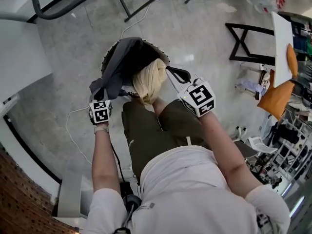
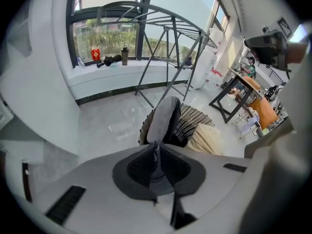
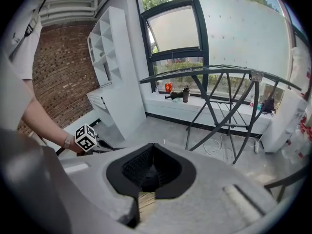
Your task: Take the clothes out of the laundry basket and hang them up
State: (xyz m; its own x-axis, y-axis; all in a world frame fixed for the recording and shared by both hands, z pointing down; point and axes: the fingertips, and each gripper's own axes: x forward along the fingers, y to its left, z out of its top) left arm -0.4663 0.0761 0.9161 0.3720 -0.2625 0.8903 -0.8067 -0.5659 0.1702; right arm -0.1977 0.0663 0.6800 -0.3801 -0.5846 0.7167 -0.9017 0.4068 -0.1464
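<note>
A grey garment [image 1: 119, 65] trails up out of the round woven laundry basket [image 1: 164, 58] to my left gripper [image 1: 101, 97], which is shut on a fold of it. In the left gripper view the grey cloth [image 2: 163, 118] runs from the pinched jaws [image 2: 157, 147] down to the striped basket [image 2: 194, 119]. A cream garment [image 1: 150, 81] bulges at the basket's near edge, also seen as cream garment [image 2: 207, 138]. My right gripper [image 1: 179, 75] hovers just right of it, shut, and nothing shows between its pads [image 3: 152, 167].
A metal drying rack [image 3: 225, 84] stands by the window, also in the left gripper view [image 2: 168, 43]. A black-framed table [image 1: 248, 43] with orange cloth is at the right. White shelving [image 3: 113, 67] lines the brick wall. A white cable [image 1: 73, 130] lies on the floor.
</note>
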